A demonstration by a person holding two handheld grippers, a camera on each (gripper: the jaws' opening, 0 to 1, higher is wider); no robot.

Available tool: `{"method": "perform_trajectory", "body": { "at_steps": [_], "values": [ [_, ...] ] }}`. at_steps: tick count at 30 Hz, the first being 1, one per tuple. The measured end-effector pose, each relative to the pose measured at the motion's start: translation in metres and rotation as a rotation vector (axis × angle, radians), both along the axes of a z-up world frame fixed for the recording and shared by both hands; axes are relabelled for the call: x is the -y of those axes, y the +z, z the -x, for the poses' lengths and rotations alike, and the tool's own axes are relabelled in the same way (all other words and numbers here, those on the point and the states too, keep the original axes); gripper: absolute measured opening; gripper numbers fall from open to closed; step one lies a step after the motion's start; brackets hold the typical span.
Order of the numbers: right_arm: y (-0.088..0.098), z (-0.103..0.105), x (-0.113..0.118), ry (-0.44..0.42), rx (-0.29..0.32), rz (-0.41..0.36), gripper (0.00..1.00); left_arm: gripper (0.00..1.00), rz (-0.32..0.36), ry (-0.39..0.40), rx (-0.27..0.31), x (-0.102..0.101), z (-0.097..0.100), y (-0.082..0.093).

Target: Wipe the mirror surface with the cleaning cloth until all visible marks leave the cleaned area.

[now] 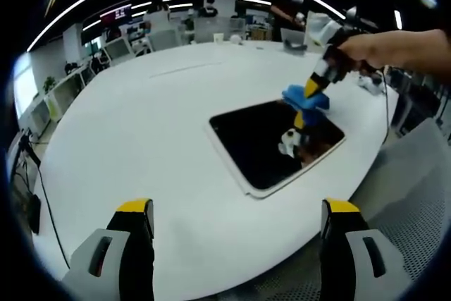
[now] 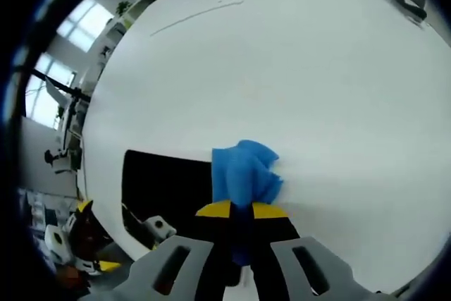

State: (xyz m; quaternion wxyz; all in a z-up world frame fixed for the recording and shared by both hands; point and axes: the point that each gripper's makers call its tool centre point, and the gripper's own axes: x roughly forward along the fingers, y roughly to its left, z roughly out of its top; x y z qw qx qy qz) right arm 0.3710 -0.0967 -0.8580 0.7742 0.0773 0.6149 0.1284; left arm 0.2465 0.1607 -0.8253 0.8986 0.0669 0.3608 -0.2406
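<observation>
The right gripper (image 2: 242, 211) pinches the soft blue cloth (image 2: 243, 173) tight at the mirror's (image 1: 271, 142) far edge. The left gripper (image 1: 236, 220) hangs wide open, holding nothing. The cloth looks light and floppy.

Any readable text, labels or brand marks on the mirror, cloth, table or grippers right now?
None can be read.
The mirror, blue cloth and white table carry no lettering.
A red-lit screen far behind the table in the left gripper view is too blurred to read.
</observation>
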Motion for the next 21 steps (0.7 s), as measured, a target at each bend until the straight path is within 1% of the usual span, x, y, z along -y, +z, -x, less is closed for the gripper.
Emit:
{"method": "perform_trajectory", "body": {
  "at_steps": [1, 8, 21],
  "values": [
    [-0.002, 0.001, -0.001, 0.012, 0.001, 0.013, 0.03, 0.99, 0.0, 0.0, 0.0, 0.0, 0.0, 0.0],
    [-0.003, -0.001, -0.002, 0.014, -0.001, 0.026, 0.03, 0.99, 0.006, 0.005, 0.003, 0.0, -0.001, 0.001],
    [-0.001, -0.002, -0.017, 0.018, -0.001, 0.014, 0.03, 0.99, 0.004, 0.0, 0.007, 0.0, -0.001, 0.001]
  ]
}}
